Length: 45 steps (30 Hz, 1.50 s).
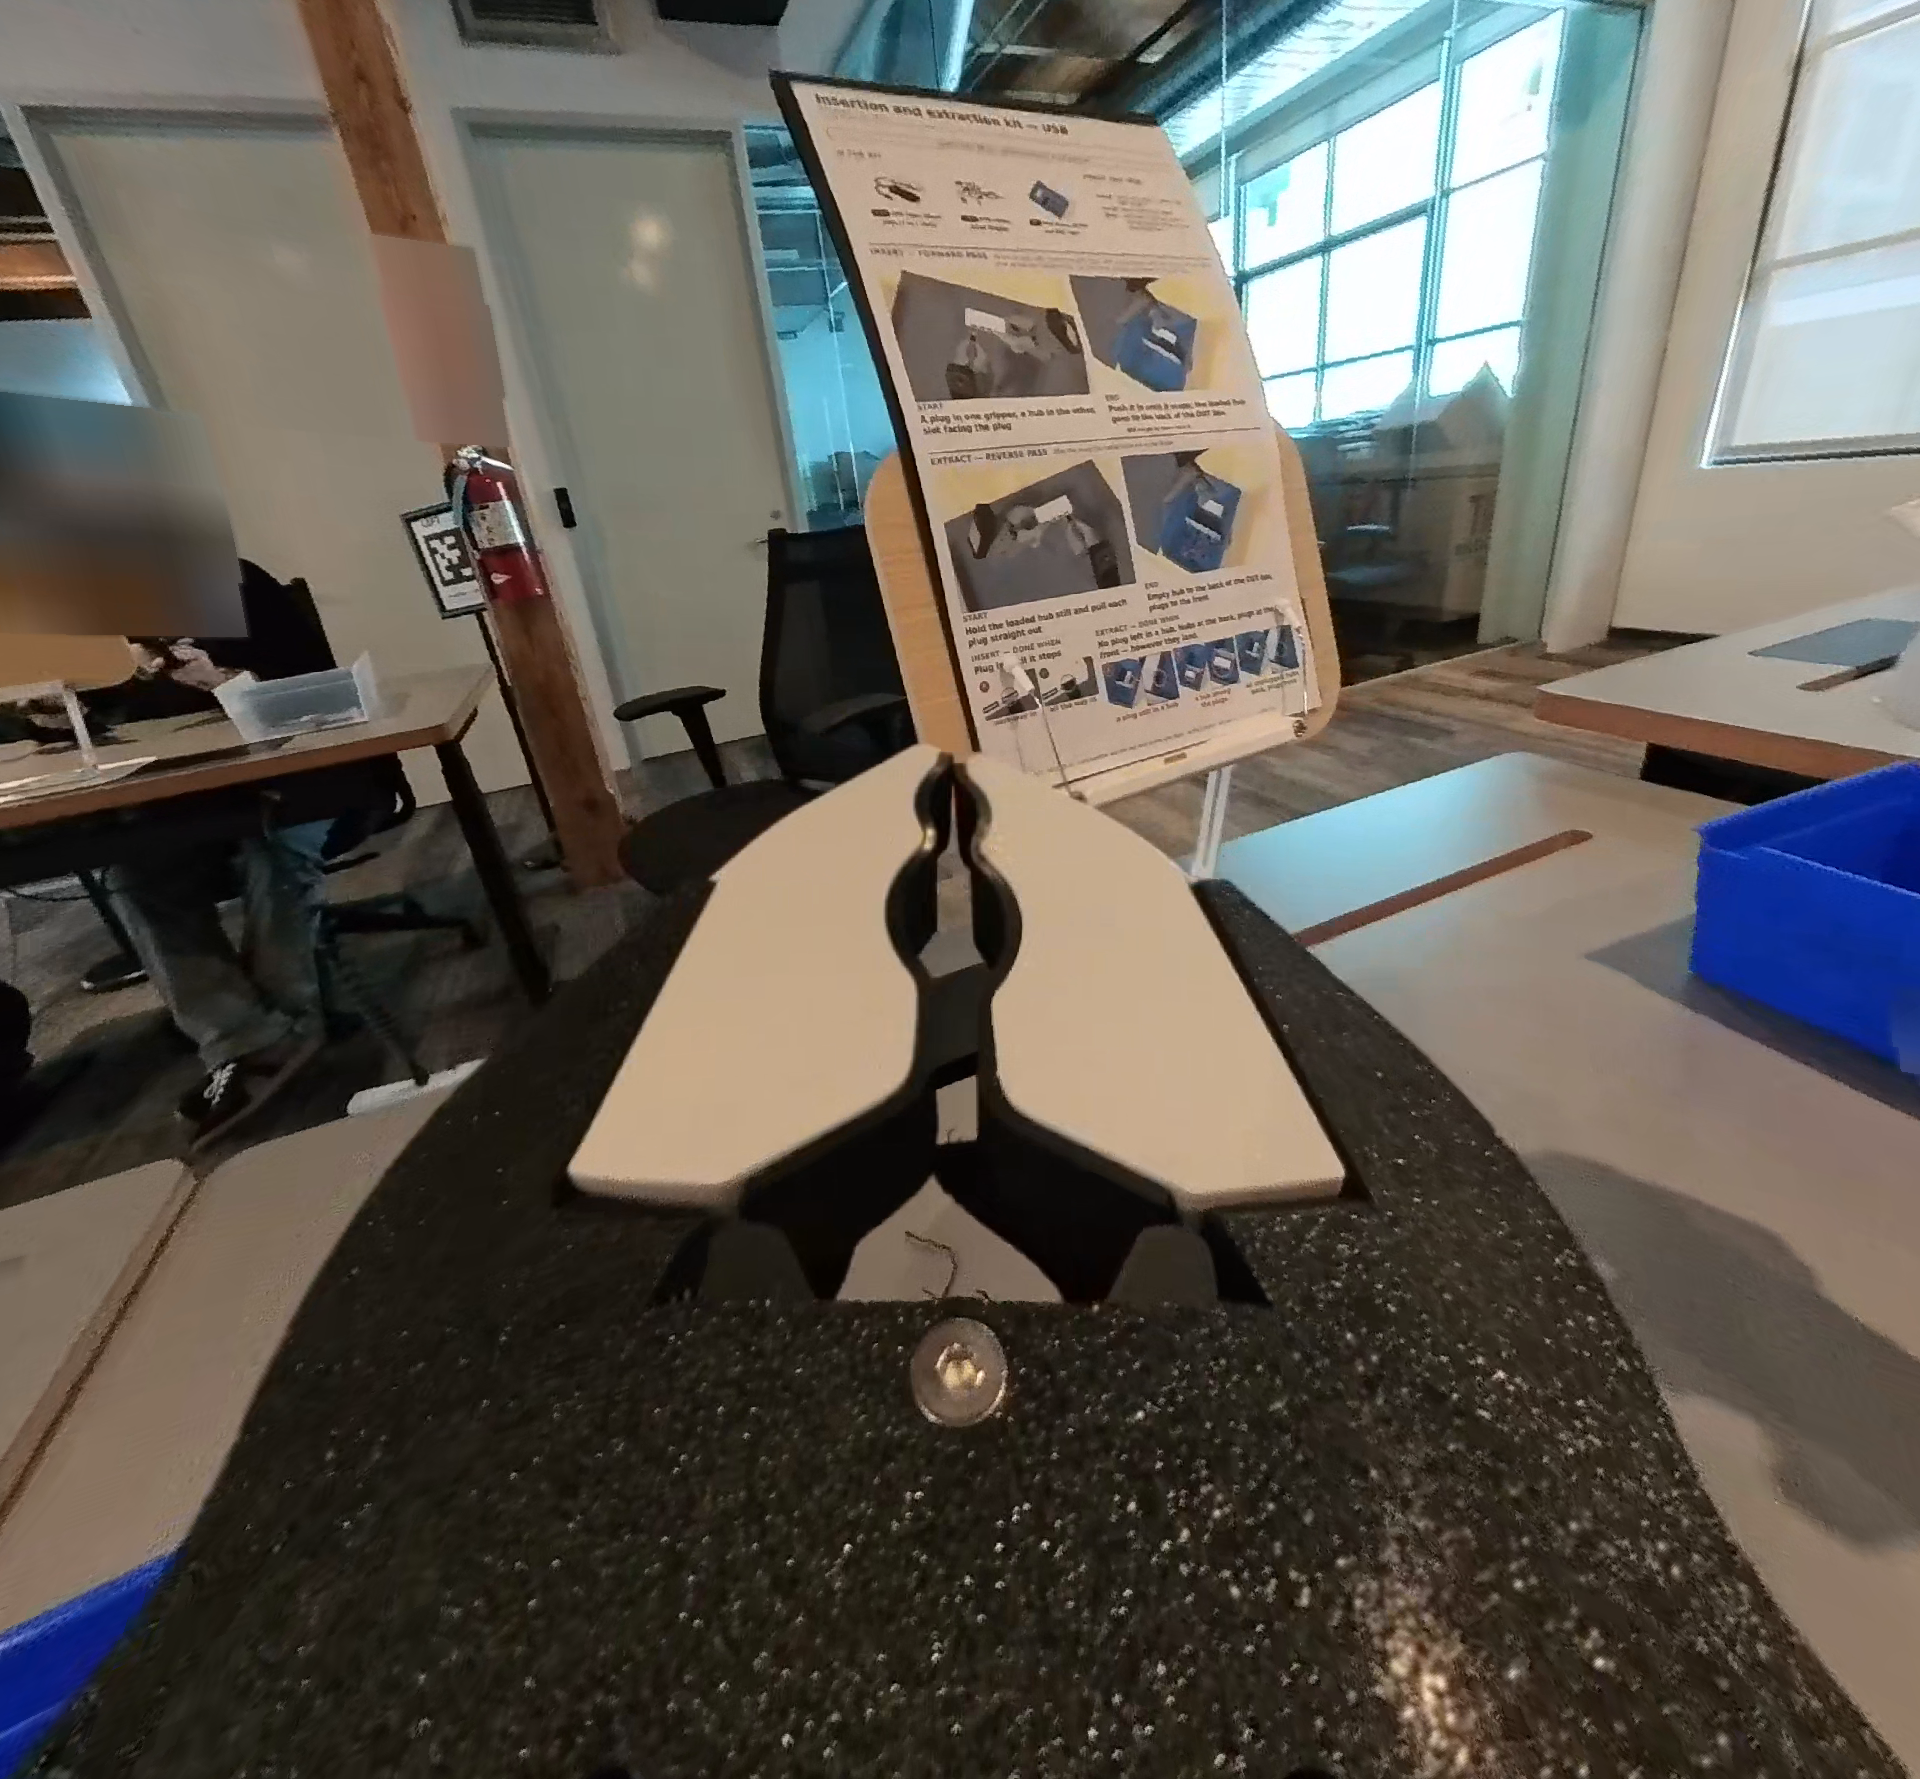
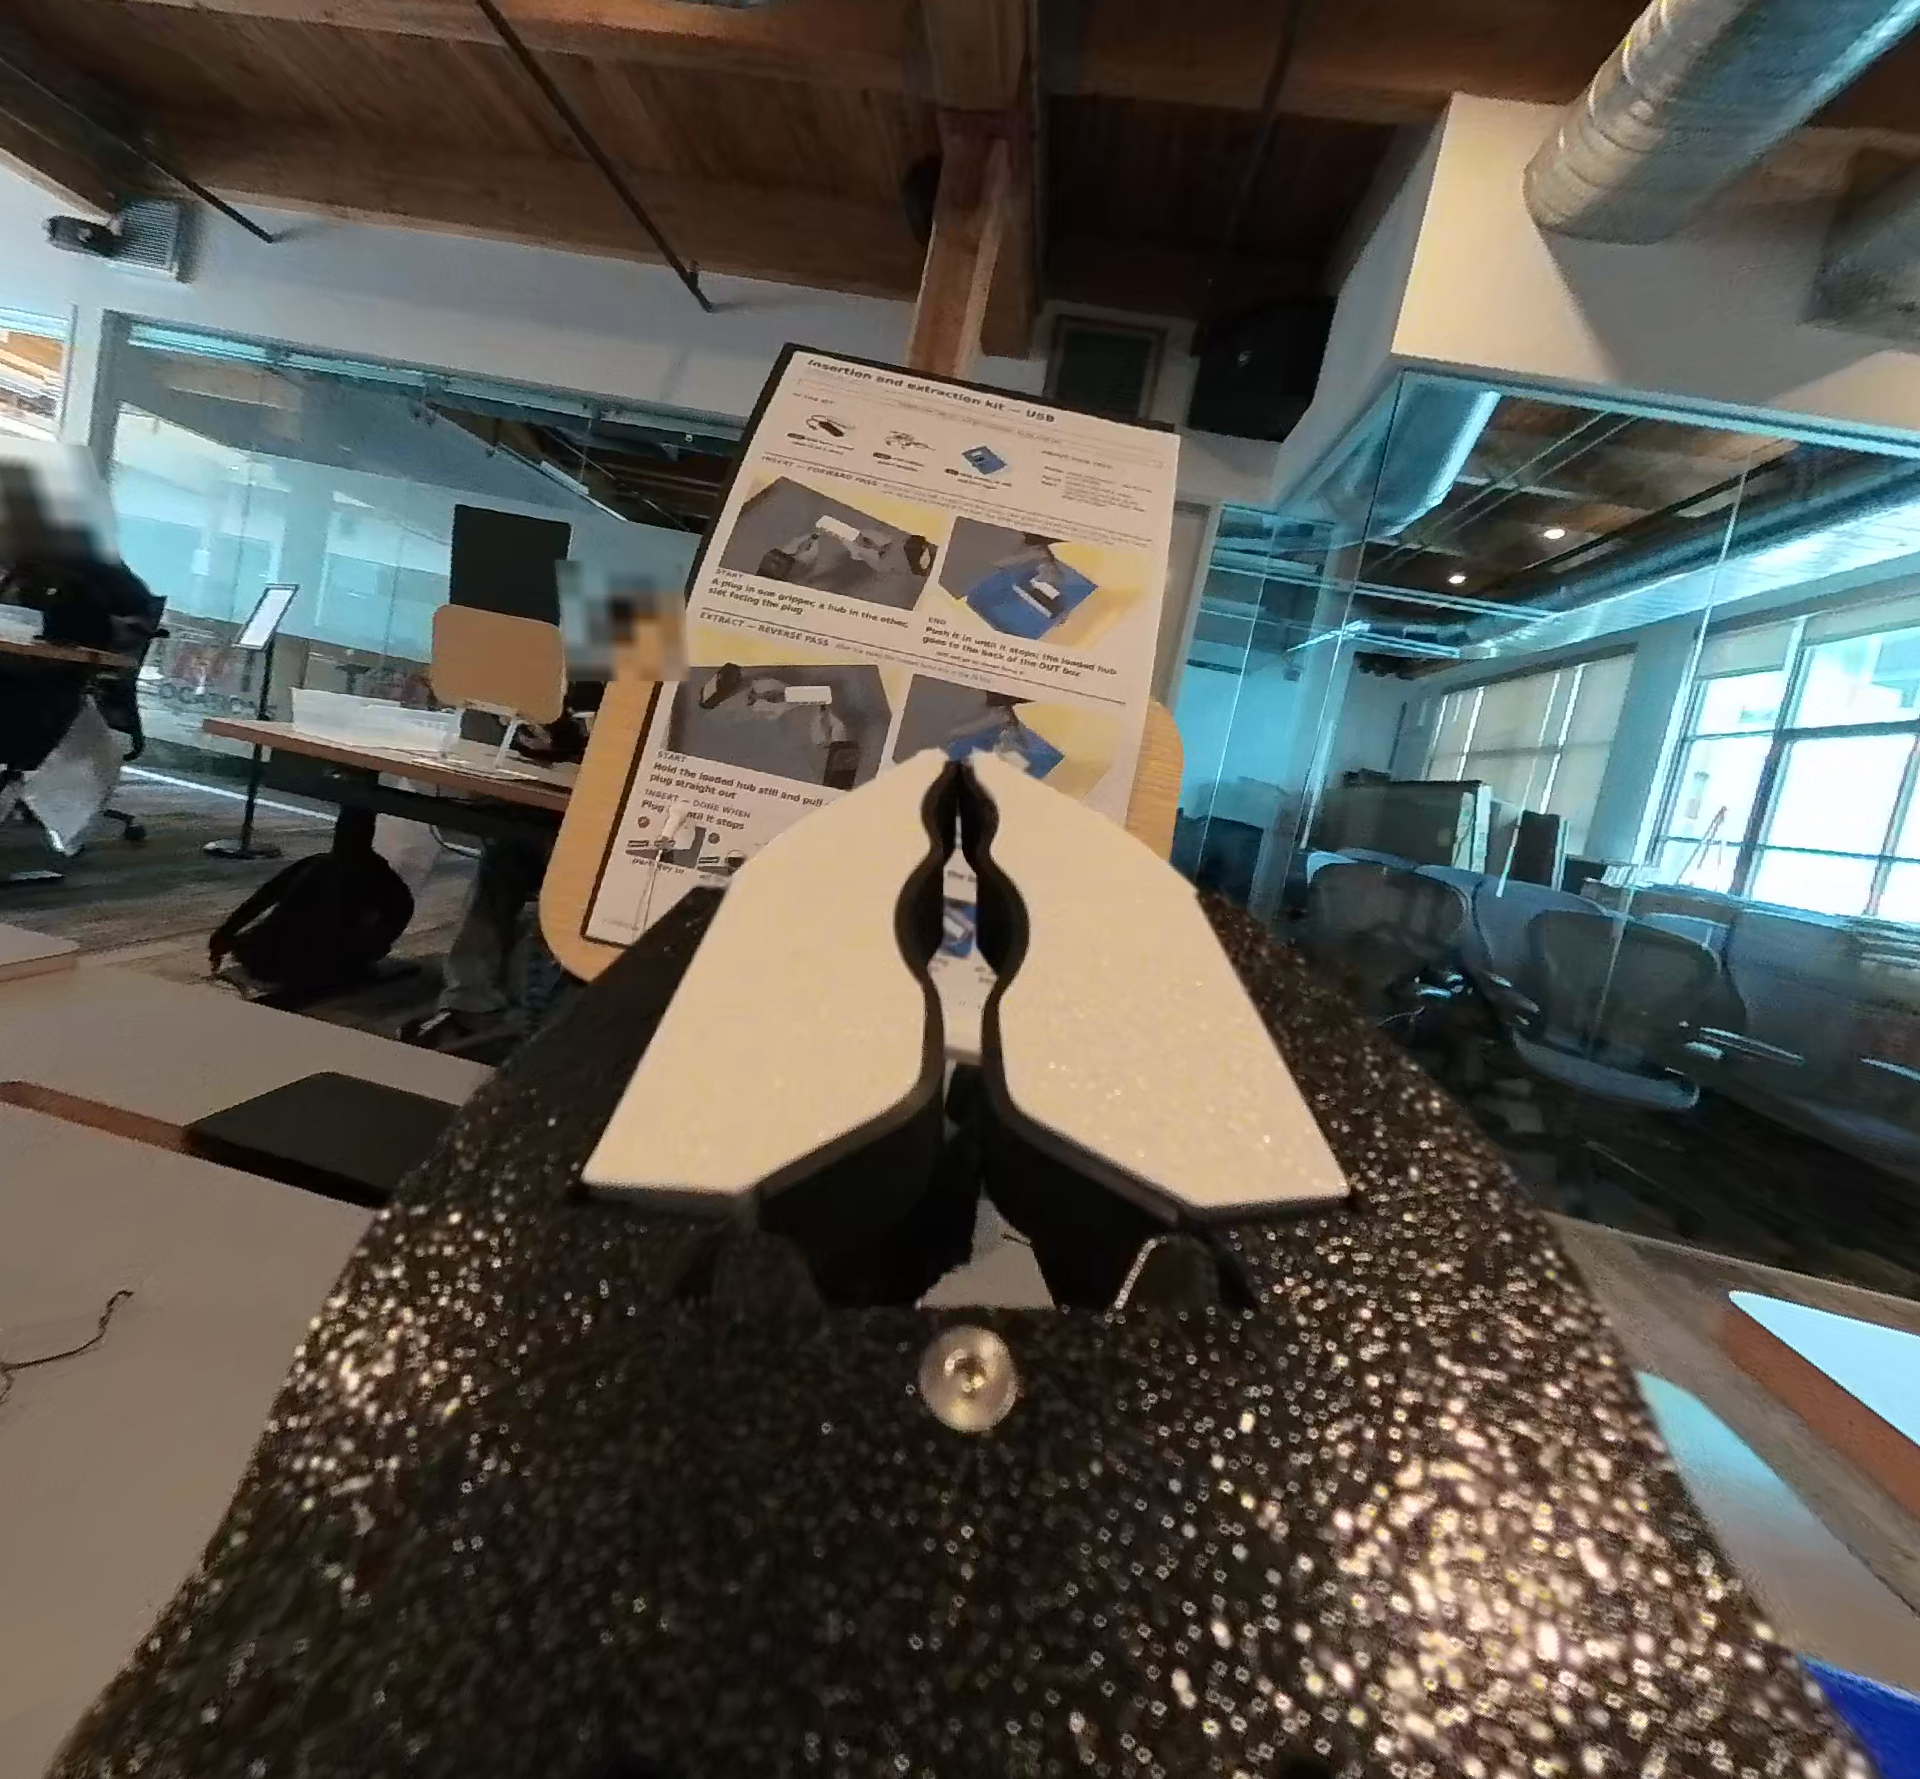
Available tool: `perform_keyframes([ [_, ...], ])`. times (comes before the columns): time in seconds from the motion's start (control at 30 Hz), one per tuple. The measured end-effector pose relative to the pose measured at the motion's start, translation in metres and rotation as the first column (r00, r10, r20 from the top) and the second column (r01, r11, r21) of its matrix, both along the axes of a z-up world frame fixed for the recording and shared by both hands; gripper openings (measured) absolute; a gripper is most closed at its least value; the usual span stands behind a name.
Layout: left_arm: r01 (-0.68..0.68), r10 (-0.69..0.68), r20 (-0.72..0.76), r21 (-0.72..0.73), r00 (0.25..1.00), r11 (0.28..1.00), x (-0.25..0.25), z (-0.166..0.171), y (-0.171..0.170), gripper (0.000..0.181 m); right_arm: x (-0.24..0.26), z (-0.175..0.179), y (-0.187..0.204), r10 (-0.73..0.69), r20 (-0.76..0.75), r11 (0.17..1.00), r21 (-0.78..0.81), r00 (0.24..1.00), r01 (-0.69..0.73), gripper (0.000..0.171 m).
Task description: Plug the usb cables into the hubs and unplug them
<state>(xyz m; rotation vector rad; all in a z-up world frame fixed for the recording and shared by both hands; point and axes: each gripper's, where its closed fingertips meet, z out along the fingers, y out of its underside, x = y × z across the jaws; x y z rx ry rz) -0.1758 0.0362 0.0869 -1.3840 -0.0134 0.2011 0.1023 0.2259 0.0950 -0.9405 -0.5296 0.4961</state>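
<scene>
Both grippers, left (image 1: pixel 951 773) and right (image 2: pixel 958 773), are pointing up at a sheet (image 1: pixel 1049 420) on a stand, fingertips pressed together and holding nothing. No cable or hub is showing. A blue bin (image 1: pixel 1829 908) is lying cut off at the left view's right edge, its inside hidden.

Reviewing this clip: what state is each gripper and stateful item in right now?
Left gripper: shut, holding nothing.
Right gripper: shut, holding nothing.
Printed instruction sheet on its wooden stand: upright, leaning back.
Blue plastic bin: open-topped, resting on the grey table; contents hidden.
</scene>
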Motion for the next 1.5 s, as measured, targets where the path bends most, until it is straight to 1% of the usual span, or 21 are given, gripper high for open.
perform_keyframes([
  [0.2,0.03,-0.031,-0.011,-0.042,0.999,0.999,0.01,-0.008,0.012,0.0,-0.006,-0.004,0.001,0.023,0.012,1.0,-0.021,1.0,-0.023,0.0],
  [0.33,0.019,-0.021,-0.031,-0.061,0.999,0.998,0.012,-0.011,0.018,0.0,-0.01,-0.006,0.001,0.028,0.031,0.999,-0.019,0.999,-0.027,0.0],
  [0.57,0.009,-0.011,-0.026,-0.085,1.0,0.996,0.01,-0.013,0.016,0.0,-0.011,-0.006,0.001,0.031,0.051,0.999,-0.018,0.998,-0.03,0.0],
  [0.6,0.008,-0.01,-0.019,-0.085,1.0,0.996,0.009,-0.013,0.015,0.001,-0.011,-0.005,0.0,0.033,0.056,0.999,-0.014,0.998,-0.032,0.004],
  [0.67,0.012,-0.013,-0.004,-0.091,1.0,0.996,0.008,-0.015,0.013,0.007,-0.011,-0.003,-0.001,0.035,0.066,0.999,-0.009,0.997,-0.034,0.01],
  [0.73,0.01,-0.009,0.01,-0.1,1.0,0.995,0.005,-0.016,0.012,0.018,-0.01,-0.001,-0.003,0.03,0.076,1.0,-0.002,0.997,-0.03,0.017],
  [0.83,-0.01,0.013,0.033,-0.088,0.999,0.996,-0.002,-0.013,0.008,0.039,-0.005,0.003,-0.003,-0.006,0.074,1.0,0.026,0.997,0.004,0.028],
  [0.97,-0.049,0.052,0.075,-0.042,0.996,0.998,-0.015,-0.006,-0.001,0.073,0.001,0.006,0.001,-0.059,0.053,0.998,0.038,0.997,0.057,0.045],
  [1.03,-0.084,0.085,0.081,-0.02,0.993,0.996,-0.023,-0.002,-0.005,0.083,0.004,0.006,0.004,-0.077,0.039,0.997,0.029,0.996,0.076,0.053],
  [1.07,-0.101,0.101,0.079,-0.013,0.992,0.995,-0.026,-0.001,-0.008,0.086,0.005,0.005,0.006,-0.084,0.034,0.996,0.025,0.996,0.083,0.056],
  [1.2,-0.142,0.144,0.069,-0.031,0.987,0.989,-0.036,-0.003,-0.015,0.086,0.008,0.004,0.009,-0.089,0.042,0.996,0.011,0.995,0.088,0.057],
  [1.3,-0.178,0.183,0.074,-0.071,0.98,0.981,-0.046,-0.007,-0.026,0.086,0.021,0.008,0.008,-0.135,0.083,0.991,0.016,0.987,0.134,0.056],
  [1.4,-0.225,0.235,0.097,-0.102,0.967,0.969,-0.06,-0.009,-0.048,0.086,0.055,0.015,0.003,-0.222,0.123,0.975,0.034,0.967,0.219,0.049],
  [1.5,-0.279,0.288,0.125,-0.082,0.95,0.957,-0.071,-0.001,-0.077,0.085,0.097,0.026,-0.008,-0.277,0.11,0.961,0.036,0.954,0.275,0.049],
])
